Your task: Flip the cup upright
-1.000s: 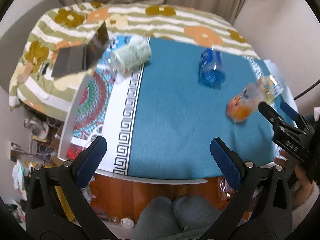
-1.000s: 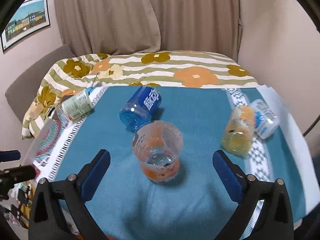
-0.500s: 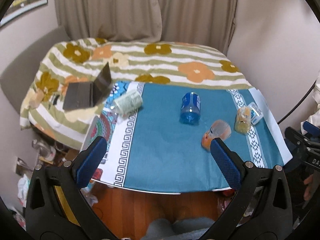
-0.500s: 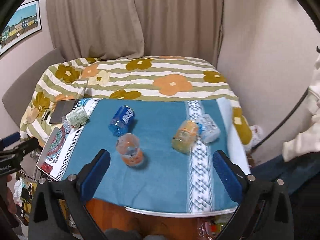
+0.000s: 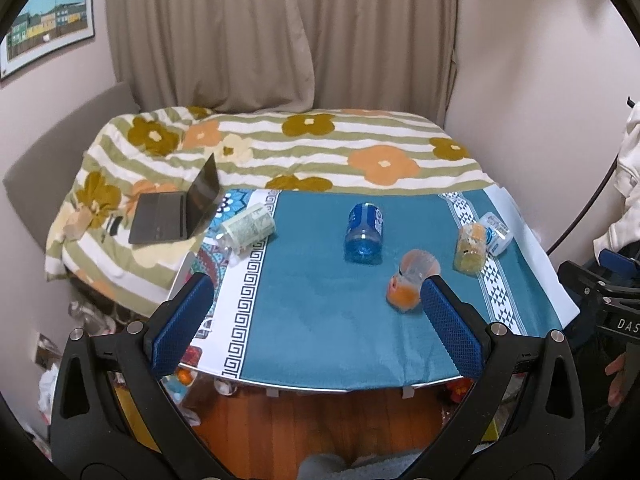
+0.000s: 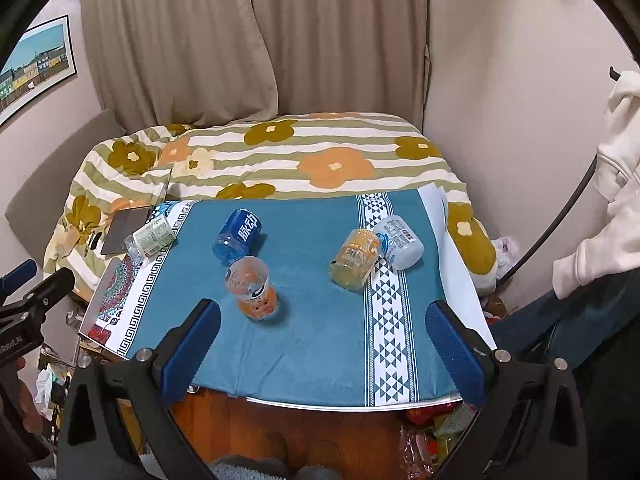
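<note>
A clear plastic cup with an orange base (image 6: 251, 289) stands upright on the teal tablecloth (image 6: 320, 332), near the table's middle; it also shows in the left wrist view (image 5: 412, 280), partly behind my right blue finger pad (image 5: 450, 328). My left gripper (image 5: 316, 324) is open and empty, held back above the table's near edge. My right gripper (image 6: 320, 348) is open and empty, also back from the table. The cup is well apart from both.
A blue bottle (image 6: 238, 236), an orange-yellow bottle (image 6: 356, 260), a white bottle (image 6: 400, 242) and a green-labelled bottle (image 6: 150, 238) lie on their sides on the table. A laptop (image 5: 176, 210) sits on the flowered bedspread (image 5: 320, 148) behind. A person stands at right (image 6: 600, 240).
Both grippers have pulled back and up from the table, so the whole table now shows. The cup stays standing where it was.
</note>
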Demonstrator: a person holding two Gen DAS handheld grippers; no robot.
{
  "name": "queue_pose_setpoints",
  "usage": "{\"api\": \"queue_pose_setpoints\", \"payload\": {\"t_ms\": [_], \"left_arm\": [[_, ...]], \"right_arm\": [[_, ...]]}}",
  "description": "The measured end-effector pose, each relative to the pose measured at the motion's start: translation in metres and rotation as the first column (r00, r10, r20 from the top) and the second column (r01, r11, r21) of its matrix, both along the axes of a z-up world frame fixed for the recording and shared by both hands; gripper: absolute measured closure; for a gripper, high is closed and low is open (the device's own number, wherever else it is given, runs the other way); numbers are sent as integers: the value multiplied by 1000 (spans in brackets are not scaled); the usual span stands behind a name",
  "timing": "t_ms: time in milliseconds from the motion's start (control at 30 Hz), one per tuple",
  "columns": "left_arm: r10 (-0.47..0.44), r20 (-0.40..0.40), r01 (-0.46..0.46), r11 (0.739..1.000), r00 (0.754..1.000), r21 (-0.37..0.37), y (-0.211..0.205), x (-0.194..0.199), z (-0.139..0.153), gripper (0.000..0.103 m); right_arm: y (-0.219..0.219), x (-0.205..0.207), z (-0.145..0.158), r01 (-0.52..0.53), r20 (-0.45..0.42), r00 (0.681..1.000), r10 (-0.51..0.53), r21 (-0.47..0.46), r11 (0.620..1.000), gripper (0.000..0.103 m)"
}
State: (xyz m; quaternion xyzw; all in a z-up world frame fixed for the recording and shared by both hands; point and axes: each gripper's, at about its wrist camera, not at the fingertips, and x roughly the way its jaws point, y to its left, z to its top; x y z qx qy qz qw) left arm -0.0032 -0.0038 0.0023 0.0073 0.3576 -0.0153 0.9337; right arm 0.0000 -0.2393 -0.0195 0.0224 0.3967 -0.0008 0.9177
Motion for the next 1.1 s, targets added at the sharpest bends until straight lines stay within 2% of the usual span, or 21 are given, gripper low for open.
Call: {"api": "queue_pose_setpoints", "payload": {"t_ms": [1100], "left_arm": [[-27,31,27,1000,999,8,0,3,6,0]], "right_arm": [[-2,1,4,25,15,1000,-25,-9,1000,1]]}}
